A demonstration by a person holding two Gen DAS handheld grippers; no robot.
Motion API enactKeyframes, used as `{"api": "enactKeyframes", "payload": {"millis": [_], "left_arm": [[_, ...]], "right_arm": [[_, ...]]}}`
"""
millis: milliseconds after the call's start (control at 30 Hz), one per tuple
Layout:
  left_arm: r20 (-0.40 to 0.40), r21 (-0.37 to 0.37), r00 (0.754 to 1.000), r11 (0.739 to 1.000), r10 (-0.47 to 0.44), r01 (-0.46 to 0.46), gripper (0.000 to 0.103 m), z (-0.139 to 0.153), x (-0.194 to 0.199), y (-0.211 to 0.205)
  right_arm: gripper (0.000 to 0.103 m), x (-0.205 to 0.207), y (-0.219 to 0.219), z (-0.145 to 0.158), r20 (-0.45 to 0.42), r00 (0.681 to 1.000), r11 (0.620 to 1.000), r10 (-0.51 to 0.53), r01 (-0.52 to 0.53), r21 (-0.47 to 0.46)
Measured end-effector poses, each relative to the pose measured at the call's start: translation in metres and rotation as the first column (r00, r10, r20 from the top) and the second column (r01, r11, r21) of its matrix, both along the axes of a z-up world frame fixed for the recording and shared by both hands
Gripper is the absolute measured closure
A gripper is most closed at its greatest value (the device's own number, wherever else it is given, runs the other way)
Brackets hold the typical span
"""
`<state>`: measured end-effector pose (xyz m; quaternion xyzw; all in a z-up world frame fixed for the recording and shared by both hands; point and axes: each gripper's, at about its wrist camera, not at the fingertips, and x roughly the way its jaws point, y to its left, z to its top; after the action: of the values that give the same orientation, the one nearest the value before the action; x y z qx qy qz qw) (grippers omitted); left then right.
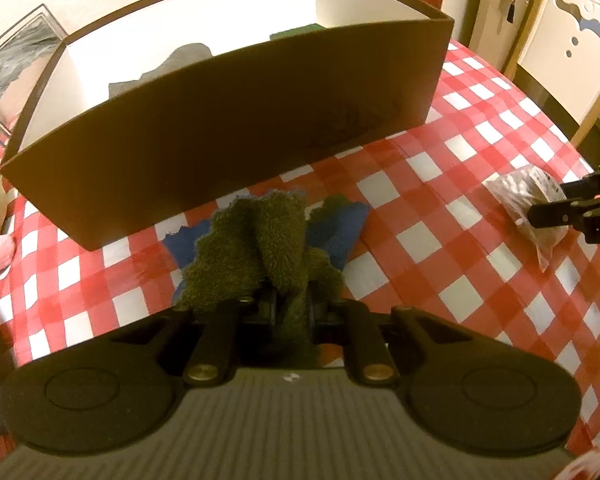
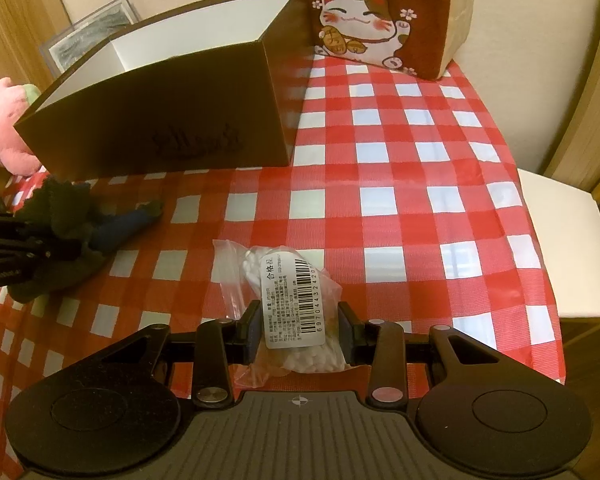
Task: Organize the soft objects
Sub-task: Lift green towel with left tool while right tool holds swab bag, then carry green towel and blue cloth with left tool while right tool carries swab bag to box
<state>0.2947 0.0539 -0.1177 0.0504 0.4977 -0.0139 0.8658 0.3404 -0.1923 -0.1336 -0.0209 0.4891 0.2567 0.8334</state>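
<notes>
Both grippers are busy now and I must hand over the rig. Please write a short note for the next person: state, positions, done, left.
Left gripper: jaws shut on the green fuzzy cloth, which lies over a blue cloth on the checkered tablecloth.
Right gripper: jaws around the cotton swab bag, seemingly gripping it, low over the table.
Done: dark cloth items already in the brown box.
Left: put both held items in the box, then the blue cloth.
</notes>
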Motion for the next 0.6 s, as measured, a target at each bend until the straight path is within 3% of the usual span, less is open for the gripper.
{"api": "enactKeyframes", "payload": {"millis": [600], "left_arm": [[0.112,-0.085,0.979,0.983,0.170,-0.161,0.091,0.058,-0.037,0.046]], "right_arm": [[0.064,-0.007,0.009,0.035,0.074,0.996,0.997,0.039,-0.043,0.059]]}}
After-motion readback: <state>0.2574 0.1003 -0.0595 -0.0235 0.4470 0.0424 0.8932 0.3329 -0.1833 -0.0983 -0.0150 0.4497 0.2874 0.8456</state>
